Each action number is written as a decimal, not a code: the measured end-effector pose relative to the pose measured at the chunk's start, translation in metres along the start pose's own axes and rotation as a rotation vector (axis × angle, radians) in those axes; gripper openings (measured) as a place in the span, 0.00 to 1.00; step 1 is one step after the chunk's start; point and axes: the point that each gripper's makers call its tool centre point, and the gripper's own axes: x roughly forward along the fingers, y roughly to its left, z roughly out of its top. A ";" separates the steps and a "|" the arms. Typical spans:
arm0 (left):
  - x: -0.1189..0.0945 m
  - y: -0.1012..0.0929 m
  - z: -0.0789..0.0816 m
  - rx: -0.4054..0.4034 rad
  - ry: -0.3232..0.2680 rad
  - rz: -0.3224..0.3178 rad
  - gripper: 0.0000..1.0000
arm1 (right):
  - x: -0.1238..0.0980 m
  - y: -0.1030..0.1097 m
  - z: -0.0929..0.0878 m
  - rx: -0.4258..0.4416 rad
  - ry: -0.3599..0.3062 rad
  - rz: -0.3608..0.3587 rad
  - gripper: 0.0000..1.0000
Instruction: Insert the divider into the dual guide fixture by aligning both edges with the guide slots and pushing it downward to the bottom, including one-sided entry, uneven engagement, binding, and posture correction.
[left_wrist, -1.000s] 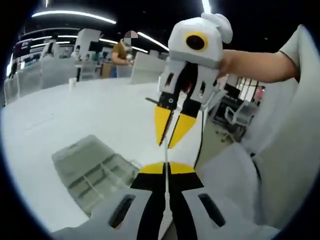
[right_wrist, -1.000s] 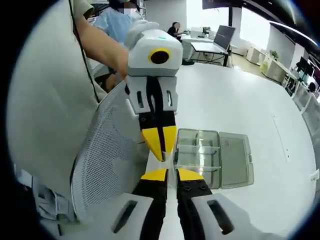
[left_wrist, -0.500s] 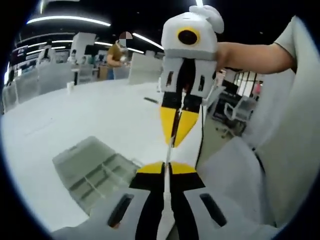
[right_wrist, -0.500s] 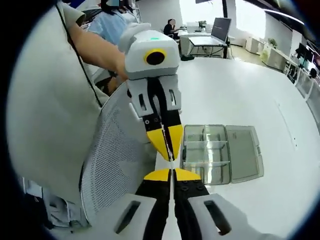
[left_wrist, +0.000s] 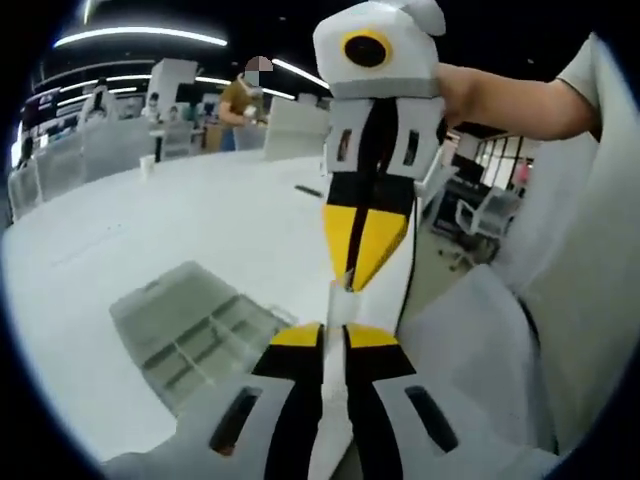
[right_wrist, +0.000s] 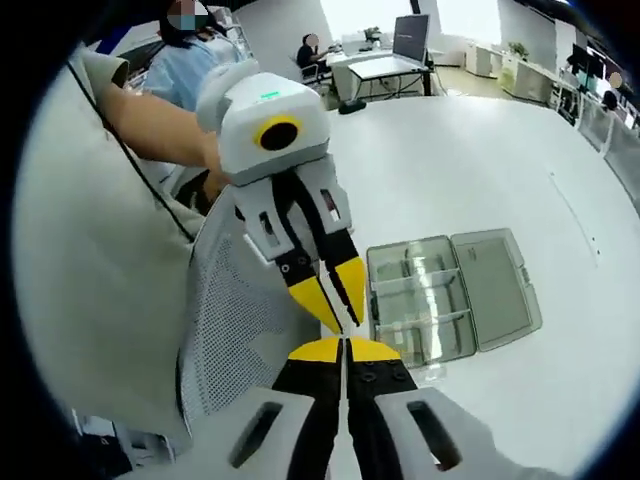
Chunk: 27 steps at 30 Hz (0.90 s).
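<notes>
While both grippers have closed in tip to tip, the left gripper (left_wrist: 334, 332) and right gripper (right_wrist: 343, 345) pinch the thin divider (left_wrist: 337, 305); the open box (right_wrist: 450, 300) waits ahead, uninserted.

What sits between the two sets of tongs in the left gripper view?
A thin white divider strip bridges them edge-on in the left gripper view, from the left tongs to the right tongs.

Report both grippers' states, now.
Left gripper: shut on the divider.
Right gripper: shut on the same divider's other end.
</notes>
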 end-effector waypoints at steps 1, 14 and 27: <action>0.000 0.001 -0.001 -0.003 0.002 0.007 0.05 | 0.001 0.000 0.002 0.000 0.000 -0.003 0.00; -0.005 0.014 -0.012 -0.043 0.024 0.074 0.14 | 0.009 -0.007 0.013 -0.051 0.044 -0.045 0.00; -0.025 0.034 -0.016 -0.106 0.031 0.163 0.43 | 0.021 -0.032 0.020 -0.126 0.121 -0.100 0.00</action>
